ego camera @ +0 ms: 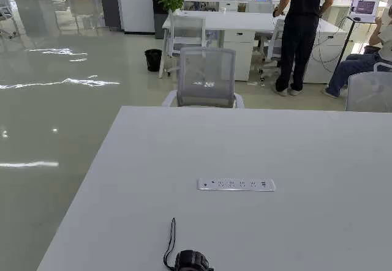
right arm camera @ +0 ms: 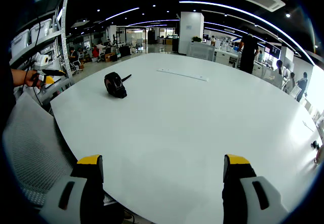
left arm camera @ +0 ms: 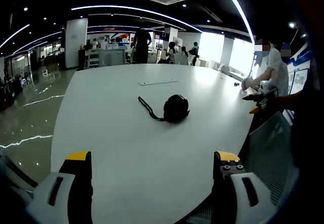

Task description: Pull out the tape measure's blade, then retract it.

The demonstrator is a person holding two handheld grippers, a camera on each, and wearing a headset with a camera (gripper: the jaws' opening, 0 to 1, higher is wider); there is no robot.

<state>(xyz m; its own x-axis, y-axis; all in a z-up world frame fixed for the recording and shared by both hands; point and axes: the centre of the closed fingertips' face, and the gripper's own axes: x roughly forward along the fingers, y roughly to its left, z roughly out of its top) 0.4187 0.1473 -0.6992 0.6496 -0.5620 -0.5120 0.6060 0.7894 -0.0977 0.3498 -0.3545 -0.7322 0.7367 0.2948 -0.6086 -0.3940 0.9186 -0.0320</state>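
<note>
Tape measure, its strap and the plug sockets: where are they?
tape measure [left arm camera: 176, 107], left gripper view, black case.
strap [left arm camera: 150, 110], left gripper view, middle of loop.
plug sockets [ego camera: 236, 185], head view, middle of strip.

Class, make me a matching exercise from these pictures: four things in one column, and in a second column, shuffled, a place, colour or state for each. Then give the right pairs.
Column 1
1. tape measure
2. socket strip
3. mesh chair
4. left gripper

Column 2
A. open, nothing between its jaws
B. grey, standing at the far edge of the table
C. black, lying near the table's near edge, strap trailing
D. white, lying flat mid-table

Pairs: 1-C, 2-D, 3-B, 4-A
</note>
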